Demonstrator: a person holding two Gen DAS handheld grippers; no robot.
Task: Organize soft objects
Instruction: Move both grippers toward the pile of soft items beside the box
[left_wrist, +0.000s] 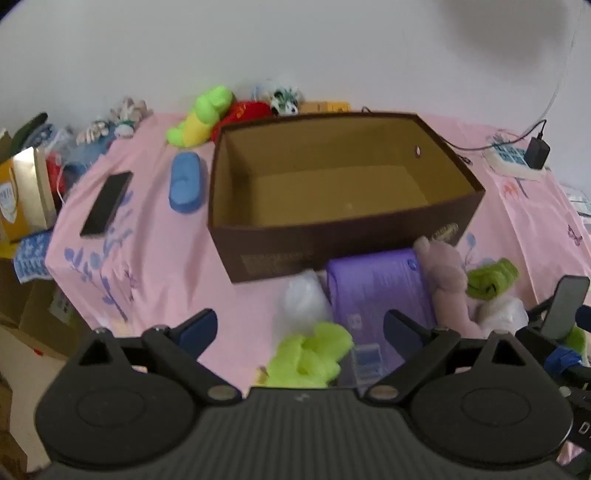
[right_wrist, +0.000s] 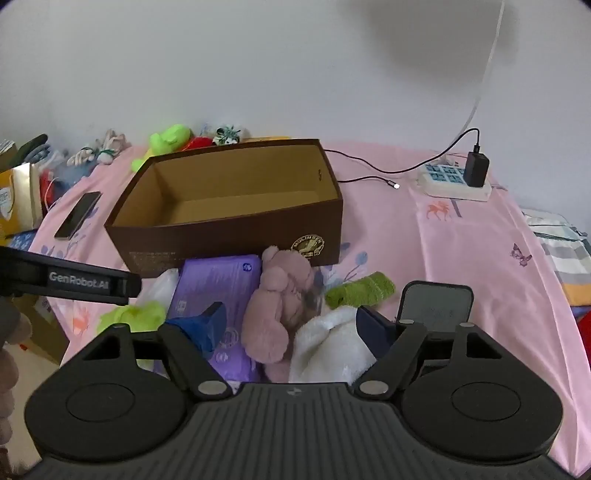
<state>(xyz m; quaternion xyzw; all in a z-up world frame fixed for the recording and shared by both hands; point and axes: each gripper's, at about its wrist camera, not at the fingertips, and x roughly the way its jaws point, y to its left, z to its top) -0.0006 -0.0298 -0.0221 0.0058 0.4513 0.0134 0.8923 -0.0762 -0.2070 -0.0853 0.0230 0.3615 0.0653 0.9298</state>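
Left wrist view
Landmark: open brown cardboard box (left_wrist: 343, 192) on the pink printed sheet (left_wrist: 147, 236); nothing shows inside it.
Left gripper (left_wrist: 300, 326): jaws wide, nothing between the pads.
Nearest soft thing: crumpled lime-green fuzzy cloth (left_wrist: 308, 354), on the near side of the box, directly under this gripper's gap.
Others before the box: flat purple plastic pack (left_wrist: 376, 291), pink plush toy (left_wrist: 448, 280) to its right, darker green fuzzy cloth (left_wrist: 491, 280) beyond that.
Behind the box: green-and-yellow plush (left_wrist: 201, 118) and a red soft toy (left_wrist: 247, 110); an oval blue pad (left_wrist: 185, 182) lies left of it.

Right wrist view
Right gripper (right_wrist: 291, 325): jaws spread, holding nothing.
Nearest soft thing: white fluffy plush (right_wrist: 328, 347), in front of the box, lying in the gap against the right pad; the pink plush's long axis runs from the box front toward the gripper.
Judgement: each hand has a target beneath it; the box lies straight ahead of both for the drop.
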